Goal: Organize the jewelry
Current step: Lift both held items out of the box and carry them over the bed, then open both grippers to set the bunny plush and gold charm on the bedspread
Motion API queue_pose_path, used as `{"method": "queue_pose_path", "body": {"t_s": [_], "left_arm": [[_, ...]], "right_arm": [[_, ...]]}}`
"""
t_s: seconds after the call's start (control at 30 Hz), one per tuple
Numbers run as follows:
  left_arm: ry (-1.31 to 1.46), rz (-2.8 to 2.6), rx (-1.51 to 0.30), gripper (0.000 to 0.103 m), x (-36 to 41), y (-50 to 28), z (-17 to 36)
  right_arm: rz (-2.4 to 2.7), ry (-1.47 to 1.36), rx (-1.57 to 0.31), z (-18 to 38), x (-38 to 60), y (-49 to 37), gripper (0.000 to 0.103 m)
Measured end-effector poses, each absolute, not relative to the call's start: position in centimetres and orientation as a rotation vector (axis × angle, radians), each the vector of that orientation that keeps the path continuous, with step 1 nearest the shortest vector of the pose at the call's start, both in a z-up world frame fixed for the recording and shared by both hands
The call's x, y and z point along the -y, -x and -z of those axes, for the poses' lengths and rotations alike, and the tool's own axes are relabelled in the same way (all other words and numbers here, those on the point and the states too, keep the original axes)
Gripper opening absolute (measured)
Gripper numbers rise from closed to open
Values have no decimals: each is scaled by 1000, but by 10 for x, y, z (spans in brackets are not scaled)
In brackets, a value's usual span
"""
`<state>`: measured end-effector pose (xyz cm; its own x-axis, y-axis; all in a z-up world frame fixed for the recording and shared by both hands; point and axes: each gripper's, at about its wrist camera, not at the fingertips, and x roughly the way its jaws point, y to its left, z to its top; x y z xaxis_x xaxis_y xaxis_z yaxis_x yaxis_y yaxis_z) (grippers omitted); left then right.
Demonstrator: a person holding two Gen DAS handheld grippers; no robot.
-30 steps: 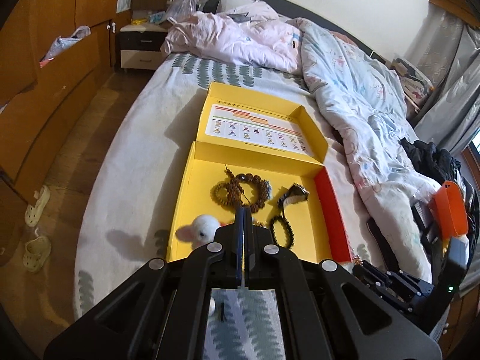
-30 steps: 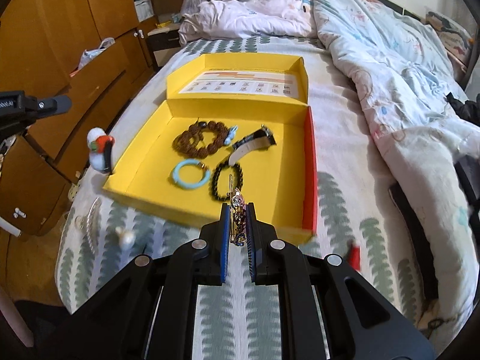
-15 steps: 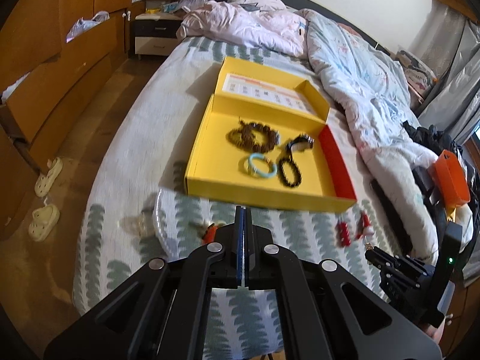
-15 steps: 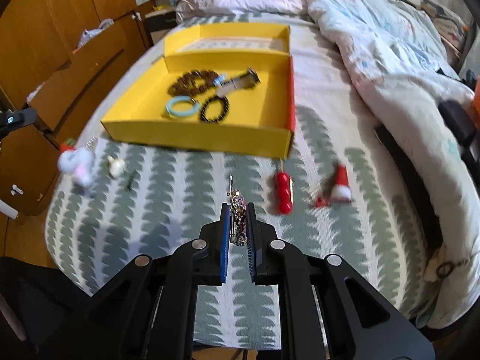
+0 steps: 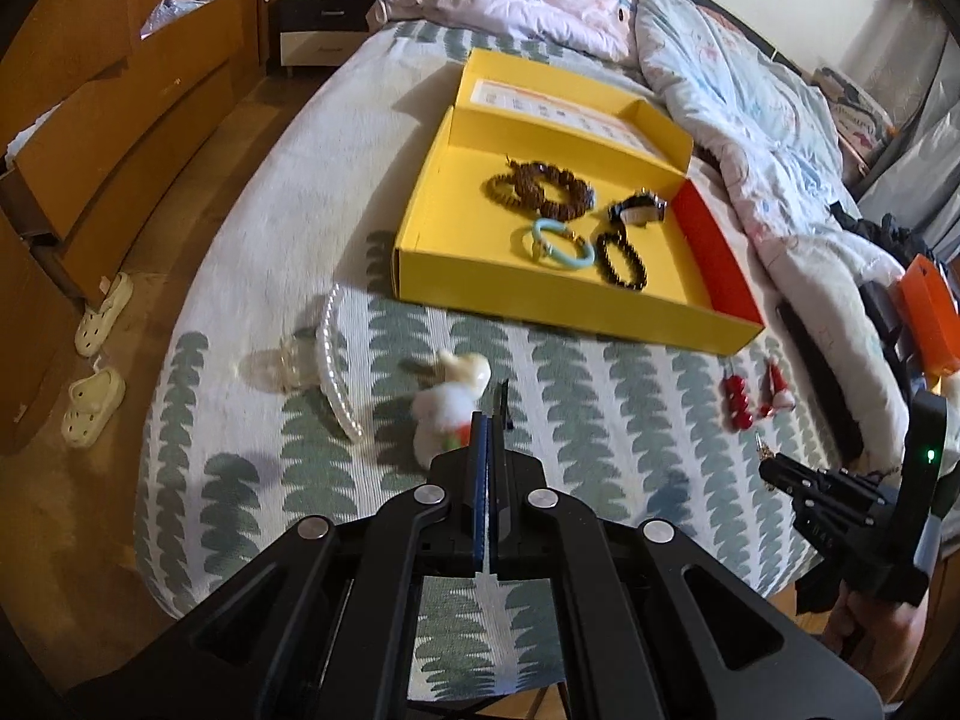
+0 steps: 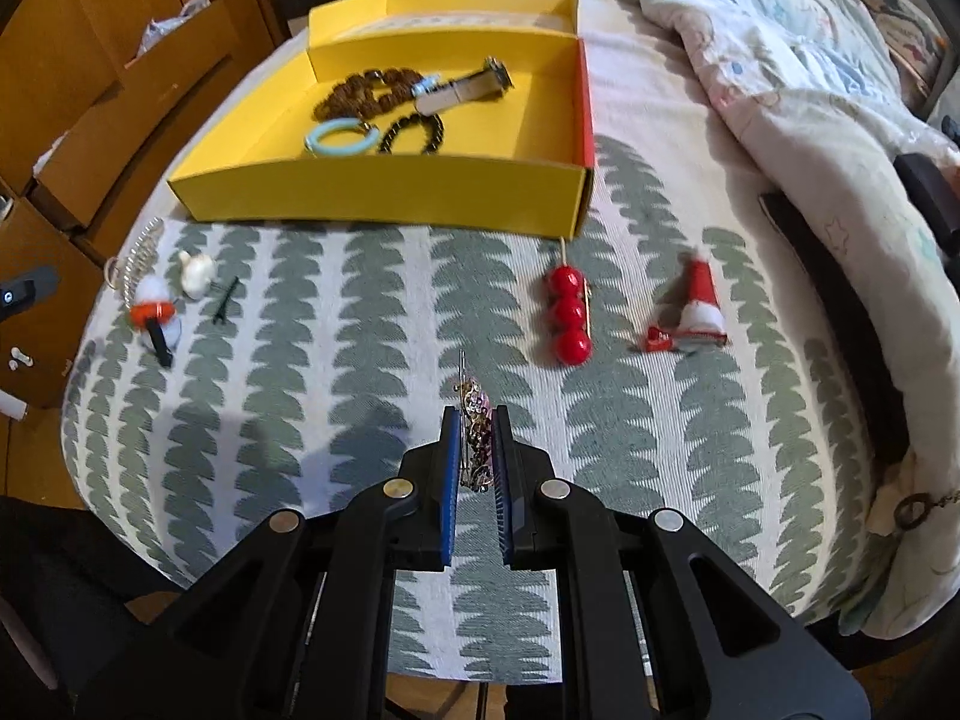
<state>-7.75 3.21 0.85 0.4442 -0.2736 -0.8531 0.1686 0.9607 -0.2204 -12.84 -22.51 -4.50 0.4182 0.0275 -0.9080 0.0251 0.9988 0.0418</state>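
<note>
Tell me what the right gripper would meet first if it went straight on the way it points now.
Probably the bedspread: the right gripper, shut on a jeweled hairpin, tilts down toward bare cloth. Further along lies the yellow box. Depth is uncertain.

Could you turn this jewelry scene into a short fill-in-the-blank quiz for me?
1. The open cardboard box on the bed is ____ in colour.
2. The right tool is shut on a sparkly beaded ____.
3. The skewer-like hair clip on the bedspread carries ____ red balls.
4. The pale blue bangle lies ____ the box.

Missing words: yellow; hairpin; three; inside
</note>
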Motion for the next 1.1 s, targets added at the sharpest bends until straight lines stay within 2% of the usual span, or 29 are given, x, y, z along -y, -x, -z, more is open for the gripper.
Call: {"method": "queue_pose_path", "body": {"t_s": [0.3,0.6,0.87,1.0,1.07,1.1], "left_arm": [[84,301,-1096,0,-29,99,2],[68,355,-1000,0,-29,137,-26],[45,278,-1113,0,-33,117,18],[43,274,-1123,0,-34,115,22],[31,267,-1117,5,-33,115,23],[28,258,-1117,17,-34,114,23]], "right_arm": [[24,-39,-1203,65,228,129,11],[21,-47,-1171,55,228,133,11],[27,-45,-1184,59,226,131,12],[33,-47,-1193,62,227,130,12],[41,-53,-1203,65,230,129,12],[50,-55,-1206,65,231,129,12]]}}
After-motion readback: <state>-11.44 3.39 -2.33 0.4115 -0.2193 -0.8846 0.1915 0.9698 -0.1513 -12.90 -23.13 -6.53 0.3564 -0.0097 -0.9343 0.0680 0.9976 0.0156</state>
